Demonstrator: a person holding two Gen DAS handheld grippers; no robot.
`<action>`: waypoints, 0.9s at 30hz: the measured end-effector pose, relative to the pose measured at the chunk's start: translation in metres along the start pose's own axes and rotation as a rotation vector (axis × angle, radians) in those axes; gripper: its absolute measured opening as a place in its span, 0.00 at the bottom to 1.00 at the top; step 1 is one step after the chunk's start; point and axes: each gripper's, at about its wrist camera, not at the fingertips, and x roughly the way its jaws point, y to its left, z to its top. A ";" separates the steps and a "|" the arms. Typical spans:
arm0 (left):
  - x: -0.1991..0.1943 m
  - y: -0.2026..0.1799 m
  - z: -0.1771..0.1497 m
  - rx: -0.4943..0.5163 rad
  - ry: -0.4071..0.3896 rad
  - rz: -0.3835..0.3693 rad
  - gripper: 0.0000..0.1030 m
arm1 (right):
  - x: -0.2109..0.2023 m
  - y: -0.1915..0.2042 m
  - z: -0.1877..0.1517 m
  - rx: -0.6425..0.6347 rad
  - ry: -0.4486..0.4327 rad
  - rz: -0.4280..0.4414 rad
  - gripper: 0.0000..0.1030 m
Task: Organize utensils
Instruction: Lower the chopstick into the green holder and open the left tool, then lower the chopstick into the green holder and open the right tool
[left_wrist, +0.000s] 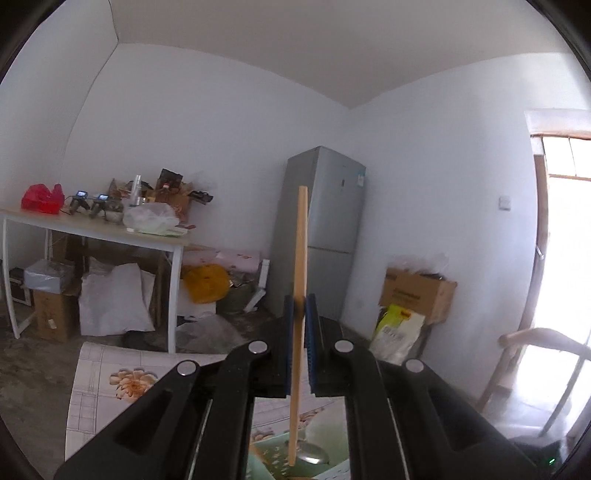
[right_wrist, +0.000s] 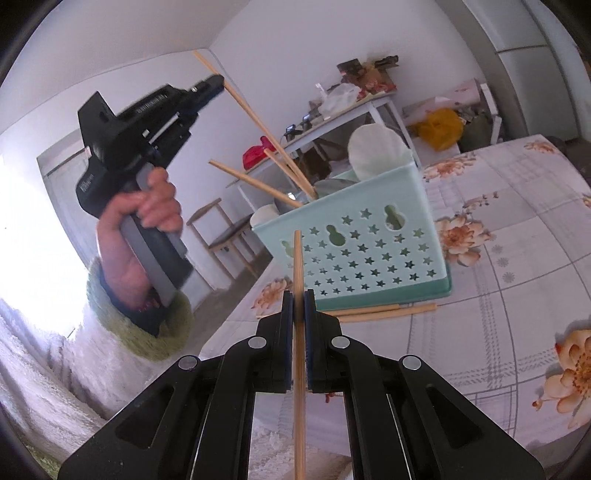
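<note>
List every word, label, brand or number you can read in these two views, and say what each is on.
None can be read for certain.
Left hand-held gripper: white lettering on its body, too blurred.
Fridge: stickers, too small.
Cardboard box: dark print, too small.
Yellow and white bag: printed label, too small.
Right hand-held gripper, chopstick and green basket: no text.

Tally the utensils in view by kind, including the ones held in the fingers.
Chopsticks: 6
White spoons: 2
Metal spoon: 1
Total: 9
</note>
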 end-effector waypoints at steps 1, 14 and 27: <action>0.003 0.000 -0.003 0.002 0.003 0.008 0.05 | 0.000 -0.002 0.000 0.004 0.001 0.000 0.04; 0.012 0.015 -0.041 -0.055 0.040 0.029 0.11 | -0.007 -0.007 -0.001 0.018 -0.004 -0.022 0.04; -0.035 0.022 -0.031 -0.063 0.038 0.021 0.66 | -0.024 0.010 0.024 -0.037 -0.070 -0.054 0.04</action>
